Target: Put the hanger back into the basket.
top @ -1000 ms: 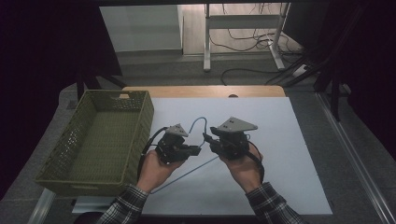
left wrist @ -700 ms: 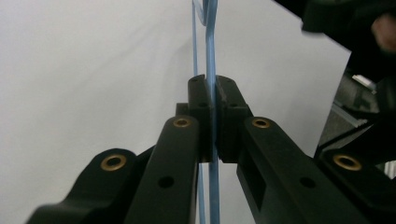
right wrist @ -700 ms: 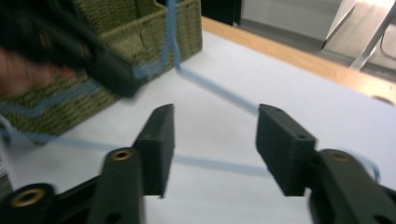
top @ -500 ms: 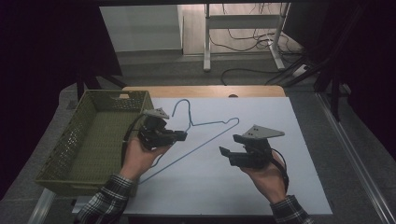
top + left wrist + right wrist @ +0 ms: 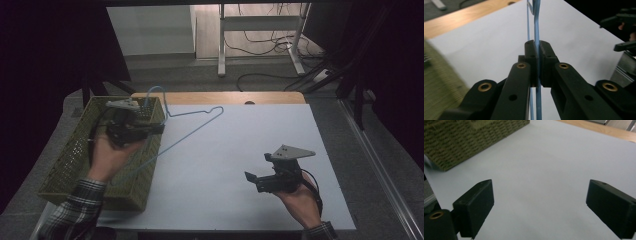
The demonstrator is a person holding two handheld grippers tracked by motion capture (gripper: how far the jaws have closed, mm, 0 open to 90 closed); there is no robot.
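Jaws of the left gripper (image 5: 159, 129) pinch the blue wire hanger (image 5: 192, 131) over the green basket (image 5: 75, 155); the right gripper (image 5: 252, 178) has just been opening — nothing between them. Risk: the hanger's far end snags the basket rim — or pivots in that thin grip.

A white-topped desk (image 5: 240, 150) with a strip of bare wood along its far edge stands on a grey floor (image 5: 200, 75). Beyond the desk rises a white metal frame stand (image 5: 260, 40), with black cables (image 5: 265, 75) looping on the floor around its feet. Dark curtains (image 5: 55, 50) close in left and right of the desk.
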